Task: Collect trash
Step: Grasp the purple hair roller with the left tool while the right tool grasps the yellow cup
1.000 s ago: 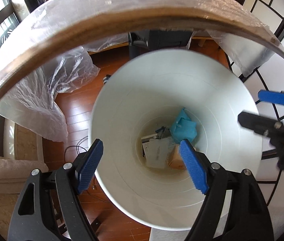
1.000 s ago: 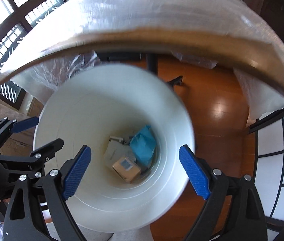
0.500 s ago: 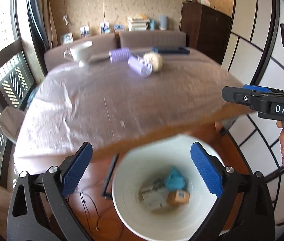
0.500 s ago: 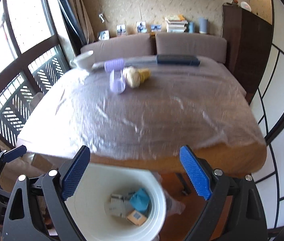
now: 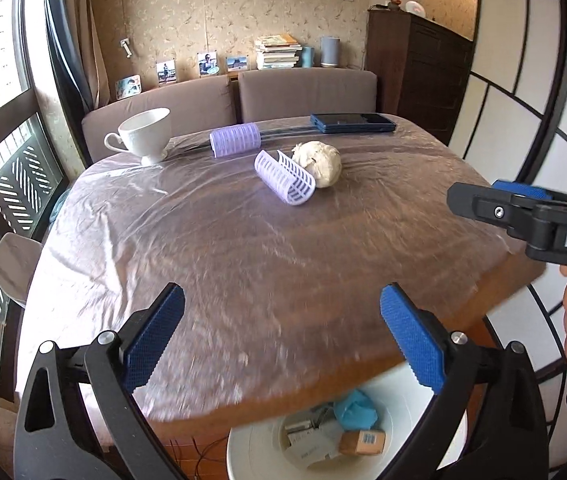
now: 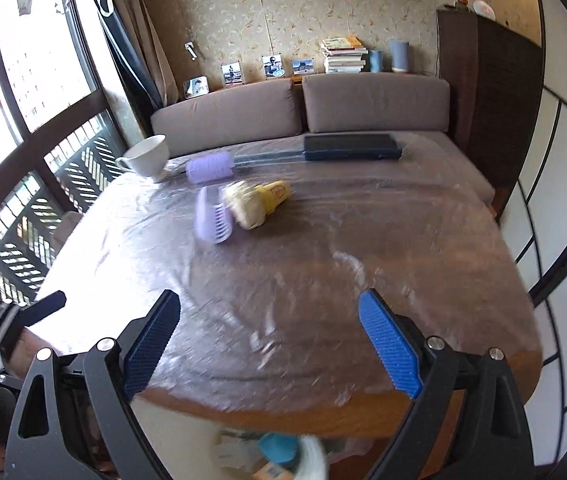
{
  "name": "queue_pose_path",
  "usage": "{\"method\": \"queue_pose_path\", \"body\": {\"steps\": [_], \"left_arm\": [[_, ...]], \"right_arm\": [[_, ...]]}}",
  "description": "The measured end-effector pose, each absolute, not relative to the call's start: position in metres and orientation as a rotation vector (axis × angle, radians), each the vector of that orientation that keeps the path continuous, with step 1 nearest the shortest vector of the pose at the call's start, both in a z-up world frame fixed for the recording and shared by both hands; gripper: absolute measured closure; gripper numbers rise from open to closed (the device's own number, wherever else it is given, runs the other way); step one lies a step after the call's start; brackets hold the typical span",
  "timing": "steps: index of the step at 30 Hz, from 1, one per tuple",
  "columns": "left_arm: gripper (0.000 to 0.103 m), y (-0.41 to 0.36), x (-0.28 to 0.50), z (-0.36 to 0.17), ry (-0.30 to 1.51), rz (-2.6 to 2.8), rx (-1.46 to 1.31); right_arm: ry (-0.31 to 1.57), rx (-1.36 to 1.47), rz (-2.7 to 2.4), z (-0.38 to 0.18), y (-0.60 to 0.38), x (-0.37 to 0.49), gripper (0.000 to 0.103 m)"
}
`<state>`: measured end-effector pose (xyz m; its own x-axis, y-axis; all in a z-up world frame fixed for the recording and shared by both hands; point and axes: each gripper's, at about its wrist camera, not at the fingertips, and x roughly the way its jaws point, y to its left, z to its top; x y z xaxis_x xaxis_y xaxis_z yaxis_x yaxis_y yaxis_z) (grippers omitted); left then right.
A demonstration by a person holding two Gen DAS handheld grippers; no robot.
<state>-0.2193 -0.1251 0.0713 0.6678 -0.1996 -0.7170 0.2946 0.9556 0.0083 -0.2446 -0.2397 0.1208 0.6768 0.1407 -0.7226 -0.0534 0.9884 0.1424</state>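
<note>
One "DAS" marking shows on the right tongs (image 5: 495,204).

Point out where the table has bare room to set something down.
The table is bare across its near half, from the hair roller and crumpled ball to the front edge. The far strip is crowded: cup, second roller and dark case sit there.

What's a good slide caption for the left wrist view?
Open left gripper above the plastic-covered table; white bin with trash below its edge.
</note>
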Motion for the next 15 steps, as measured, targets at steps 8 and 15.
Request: {"method": "queue_pose_path", "body": {"steps": [8, 15], "left_arm": [[0.004, -0.145, -0.149, 0.054, 0.848, -0.19, 0.062], [0.004, -0.155, -0.104, 0.036, 0.892, -0.153, 0.024]], "right_arm": [[0.858, -0.015, 0.121, 0.096, -0.271, -0.153, 0.015], [0.927, -0.105, 0.227, 0.068, -0.266, -0.085, 0.015]]}}
